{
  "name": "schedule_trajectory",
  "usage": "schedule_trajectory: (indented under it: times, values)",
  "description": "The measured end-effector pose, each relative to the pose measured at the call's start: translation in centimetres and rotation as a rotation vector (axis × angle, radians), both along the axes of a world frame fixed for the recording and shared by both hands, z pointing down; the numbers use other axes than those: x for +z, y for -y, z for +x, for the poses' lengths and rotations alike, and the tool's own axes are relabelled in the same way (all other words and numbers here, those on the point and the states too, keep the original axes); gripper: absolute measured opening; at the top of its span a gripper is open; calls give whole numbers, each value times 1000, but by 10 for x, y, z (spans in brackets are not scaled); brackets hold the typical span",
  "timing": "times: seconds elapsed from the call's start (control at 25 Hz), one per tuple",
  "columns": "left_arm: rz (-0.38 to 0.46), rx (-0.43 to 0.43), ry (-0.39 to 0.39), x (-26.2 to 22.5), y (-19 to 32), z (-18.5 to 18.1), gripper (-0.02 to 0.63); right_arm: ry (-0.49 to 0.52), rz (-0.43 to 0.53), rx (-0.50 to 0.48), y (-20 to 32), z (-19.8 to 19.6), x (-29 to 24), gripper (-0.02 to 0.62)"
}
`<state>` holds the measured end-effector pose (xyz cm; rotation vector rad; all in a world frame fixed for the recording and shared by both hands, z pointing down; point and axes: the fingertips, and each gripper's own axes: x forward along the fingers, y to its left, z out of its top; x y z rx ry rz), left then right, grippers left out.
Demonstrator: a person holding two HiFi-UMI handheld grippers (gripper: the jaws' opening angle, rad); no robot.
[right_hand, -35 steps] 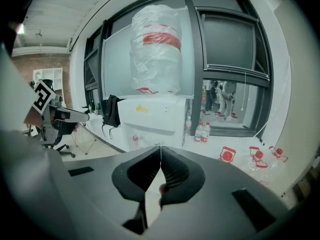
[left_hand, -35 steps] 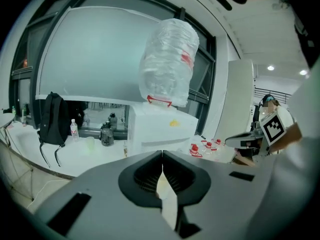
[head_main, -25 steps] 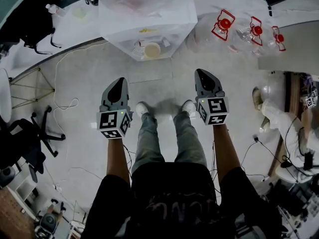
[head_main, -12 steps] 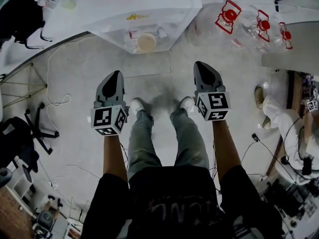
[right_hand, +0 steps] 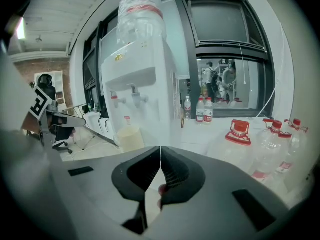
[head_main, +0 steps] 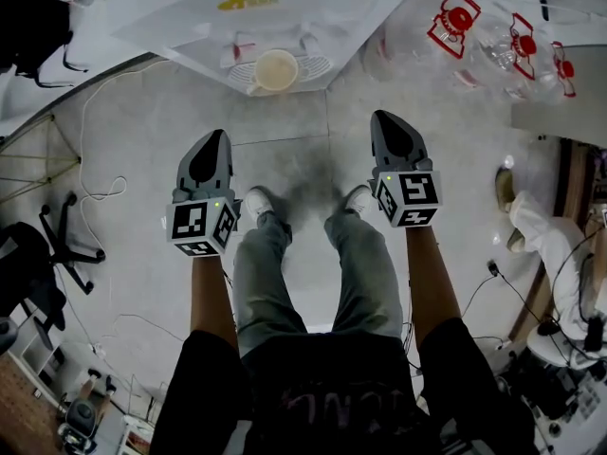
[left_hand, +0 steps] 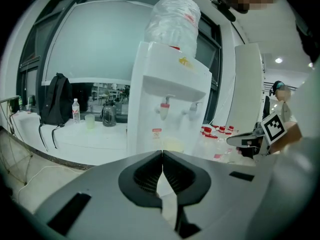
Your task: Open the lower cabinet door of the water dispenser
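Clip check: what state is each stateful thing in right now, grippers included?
left gripper: shut, empty
right gripper: shut, empty
water dispenser: upright, bottle seated on top
lower cabinet door: hidden behind the grippers, state unreadable
cup: upright on the drip tray
floor jugs: upright, red caps on

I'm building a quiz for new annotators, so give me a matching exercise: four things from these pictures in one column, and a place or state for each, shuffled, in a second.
Things:
1. cup
2. backpack
3. water jugs
4. left gripper

Places or states:
A. jaws shut, nothing between them
B. red caps, beside the water dispenser
C. black, on the white counter
D. on the drip tray

Pairs: 1-D, 2-C, 3-B, 4-A.
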<state>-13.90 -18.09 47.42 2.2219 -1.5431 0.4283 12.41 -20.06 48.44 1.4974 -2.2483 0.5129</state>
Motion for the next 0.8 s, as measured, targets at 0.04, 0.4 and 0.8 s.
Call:
schedule_trajectory:
  times: [0.04, 0.4, 0.8]
  values:
    - [3, 3, 2, 6, 1, 2, 17, 0, 2, -1, 1, 1, 7, 15]
    - [29, -1, 10, 65, 10, 8, 17, 6, 19, -16, 8, 10, 67, 23]
    - [61, 3, 28, 139, 27, 11, 17, 4, 52, -32, 26, 20, 151, 23]
